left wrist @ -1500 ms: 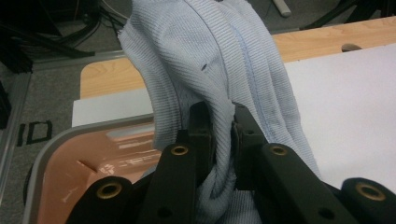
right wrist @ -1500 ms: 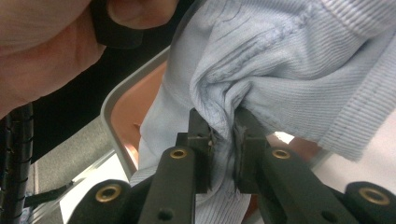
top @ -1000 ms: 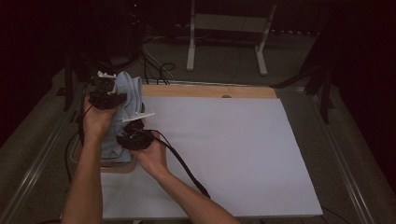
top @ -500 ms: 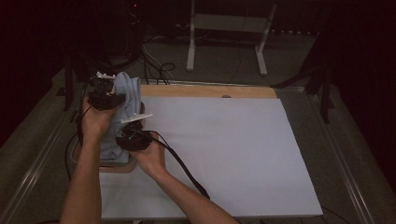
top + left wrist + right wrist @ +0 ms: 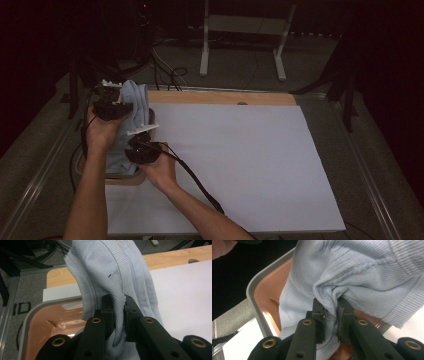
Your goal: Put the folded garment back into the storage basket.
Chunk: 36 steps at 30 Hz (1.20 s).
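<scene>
A pale blue ribbed garment (image 5: 134, 107) hangs over a pink basin (image 5: 131, 178) at the table's left edge. In the high view my left gripper (image 5: 111, 100) holds its upper end and my right gripper (image 5: 141, 145) holds it lower down. The left gripper view has the left gripper (image 5: 119, 311) shut on a fold of the garment (image 5: 117, 272), with the basin (image 5: 50, 322) below. My right gripper (image 5: 332, 313) is likewise shut on a bunched fold of the garment (image 5: 362, 275) above the basin (image 5: 265, 290).
A white sheet (image 5: 240, 160) covers most of the wooden table (image 5: 220, 97). A white stand (image 5: 245, 30) and cables lie on the floor behind. A black cable (image 5: 195, 180) trails from the right gripper across the sheet.
</scene>
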Motion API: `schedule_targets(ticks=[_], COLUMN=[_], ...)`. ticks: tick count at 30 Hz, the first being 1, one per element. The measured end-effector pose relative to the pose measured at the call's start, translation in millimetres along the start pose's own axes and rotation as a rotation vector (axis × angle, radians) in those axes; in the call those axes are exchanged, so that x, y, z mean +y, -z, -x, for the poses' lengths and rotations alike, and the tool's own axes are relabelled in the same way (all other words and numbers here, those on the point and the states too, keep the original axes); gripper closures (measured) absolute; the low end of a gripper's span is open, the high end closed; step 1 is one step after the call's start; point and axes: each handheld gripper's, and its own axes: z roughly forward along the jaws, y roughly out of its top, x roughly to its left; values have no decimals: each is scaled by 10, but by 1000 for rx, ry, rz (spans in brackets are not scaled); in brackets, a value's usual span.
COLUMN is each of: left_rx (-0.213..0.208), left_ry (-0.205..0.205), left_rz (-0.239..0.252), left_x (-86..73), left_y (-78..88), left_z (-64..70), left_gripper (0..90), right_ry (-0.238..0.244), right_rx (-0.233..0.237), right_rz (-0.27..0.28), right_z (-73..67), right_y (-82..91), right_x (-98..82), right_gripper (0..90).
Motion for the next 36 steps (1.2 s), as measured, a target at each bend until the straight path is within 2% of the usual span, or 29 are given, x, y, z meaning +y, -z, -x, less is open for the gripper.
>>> schedule_targets(ticks=[12,14,26,29,31,36], left_rx=[6,6,6,5,2,8], left_ry=[5,8,14,19,20,11], left_rz=[-19,-24,-40,-46,-50,-72], left_x=[-35,-54,-113,-141,-161,-208], left_y=[-52,-70,-114,-145,-165,-218], left_z=[-16,-25,-59,-67,-69,-64], left_gripper=[825,825,824,824,824,823], right_ry=[6,22,52,80,102,128], right_rx=[-13,-19,-35,-30,-31,-25], right_rz=[-36,-45,-72,-89,-98,-35], right_z=[7,6,-4,-9,-20,-25], right_y=[-43,-53,-96,-91,-83,43], right_x=[-27,-33,-63,-70,-77,-46], right_gripper=[797,796,778,718,638,457])
